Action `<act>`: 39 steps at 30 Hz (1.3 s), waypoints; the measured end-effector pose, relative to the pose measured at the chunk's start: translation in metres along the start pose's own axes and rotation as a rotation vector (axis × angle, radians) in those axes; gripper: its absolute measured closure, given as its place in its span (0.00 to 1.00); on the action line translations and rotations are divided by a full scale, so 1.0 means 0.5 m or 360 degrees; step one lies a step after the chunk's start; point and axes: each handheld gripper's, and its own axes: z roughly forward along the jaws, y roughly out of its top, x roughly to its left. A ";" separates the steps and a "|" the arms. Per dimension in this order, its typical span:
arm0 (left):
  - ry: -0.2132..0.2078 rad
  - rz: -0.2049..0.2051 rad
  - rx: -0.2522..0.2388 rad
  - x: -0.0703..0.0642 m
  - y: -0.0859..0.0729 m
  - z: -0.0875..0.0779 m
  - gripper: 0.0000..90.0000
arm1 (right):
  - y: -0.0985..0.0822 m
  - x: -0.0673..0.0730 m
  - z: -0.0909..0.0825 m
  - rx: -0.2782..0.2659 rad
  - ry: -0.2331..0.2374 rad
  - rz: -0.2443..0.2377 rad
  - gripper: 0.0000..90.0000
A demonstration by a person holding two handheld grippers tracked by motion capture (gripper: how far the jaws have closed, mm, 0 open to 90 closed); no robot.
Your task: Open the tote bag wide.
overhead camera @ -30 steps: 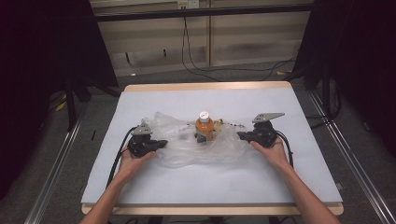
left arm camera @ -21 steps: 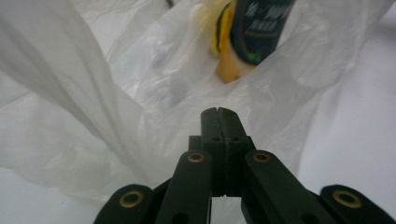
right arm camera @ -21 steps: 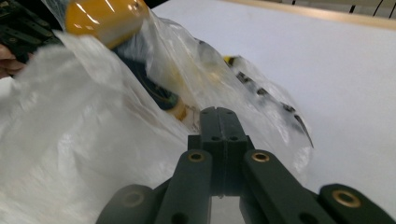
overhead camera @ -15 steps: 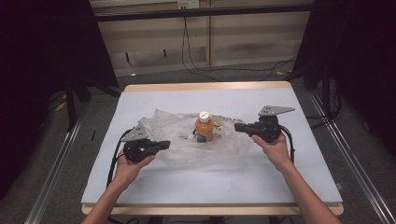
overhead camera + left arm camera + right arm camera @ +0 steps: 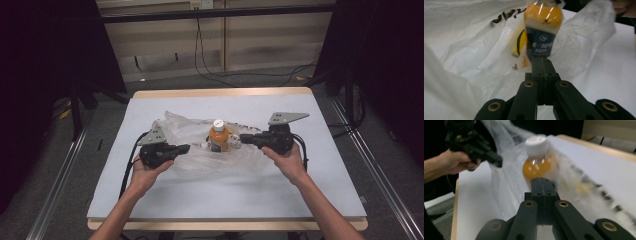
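Note:
An orange drink bottle (image 5: 219, 136) with a white cap and dark label stands upright inside a clear plastic bag (image 5: 200, 161) on the white table (image 5: 225, 200). My left gripper (image 5: 186, 147) is shut on the bag's left edge, and my right gripper (image 5: 243, 137) is shut on its right edge; both hold the film up off the table. In the left gripper view the closed jaws (image 5: 543, 61) point at the bottle (image 5: 542, 32). The right gripper view has its closed jaws (image 5: 541, 180) just short of the bottle (image 5: 537, 162), with the left gripper (image 5: 496, 161) beyond, film rising to it.
Behind the table, black cables (image 5: 210, 65) trail on the floor below a wooden wall. Dark curtains (image 5: 45, 75) hang on both sides. Metal rails (image 5: 55, 200) run along the floor left and right of the table.
Both hands have risen and drawn the bag's edges up with them. The film now stands higher around the bottle, which stays upright in the middle.

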 end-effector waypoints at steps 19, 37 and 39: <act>0.0225 -0.0091 0.0318 0.125 -0.067 0.060 1.00 | -0.138 -0.088 0.067 0.0559 -0.0194 0.0002 1.00; 0.0201 -0.0087 0.0465 0.139 -0.086 0.057 1.00 | -0.167 -0.102 -0.018 0.0574 -0.0307 -0.0044 1.00; 0.0175 -0.0083 0.0413 0.135 -0.089 0.051 1.00 | -0.166 -0.105 -0.016 0.0558 -0.0290 -0.0015 1.00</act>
